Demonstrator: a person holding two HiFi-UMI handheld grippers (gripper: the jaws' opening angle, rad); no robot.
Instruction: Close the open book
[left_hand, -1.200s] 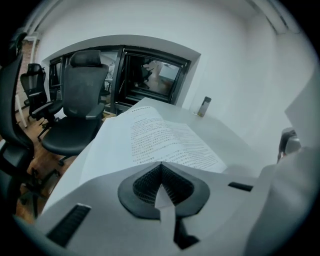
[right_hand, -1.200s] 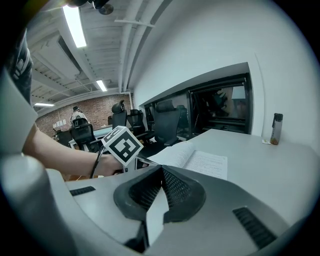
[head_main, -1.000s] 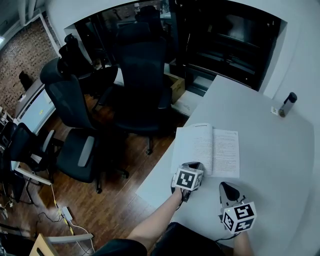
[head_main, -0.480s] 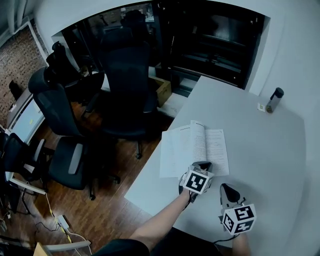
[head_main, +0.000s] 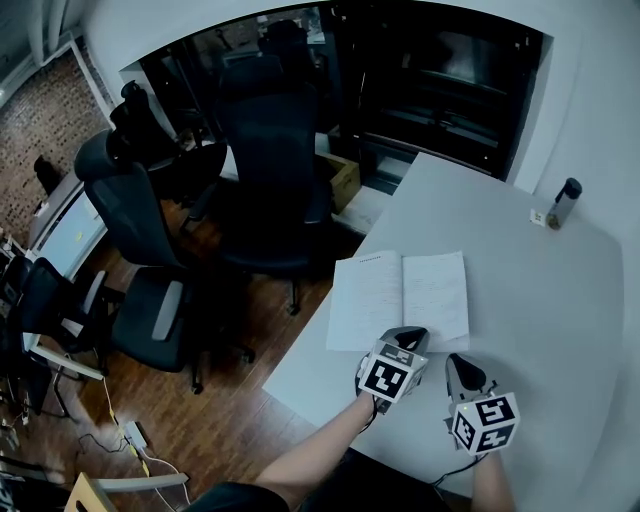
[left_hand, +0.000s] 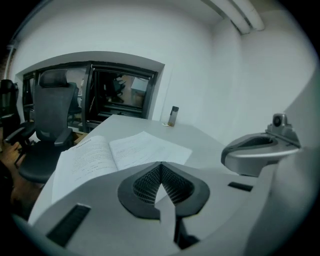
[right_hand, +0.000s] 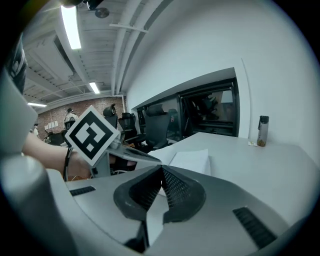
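The open book (head_main: 400, 298) lies flat on the grey table (head_main: 540, 300), both white pages up, its left page reaching the table's left edge. My left gripper (head_main: 408, 338) hovers at the book's near edge, shut with nothing between its jaws. My right gripper (head_main: 458, 364) is just right of it, near the book's near right corner, shut and empty too. In the left gripper view the book (left_hand: 115, 155) lies ahead of the closed left gripper (left_hand: 160, 167). In the right gripper view the book (right_hand: 190, 161) shows beyond the closed right gripper (right_hand: 161, 170).
A dark bottle (head_main: 565, 203) stands at the table's far right by the wall, with a small white item (head_main: 538, 216) beside it. Black office chairs (head_main: 275, 150) crowd the wooden floor left of the table. A cardboard box (head_main: 345, 175) sits on the floor behind.
My left gripper has lifted and shifted right from the book's near left corner toward the right gripper. The right gripper has barely moved. The book stays open.
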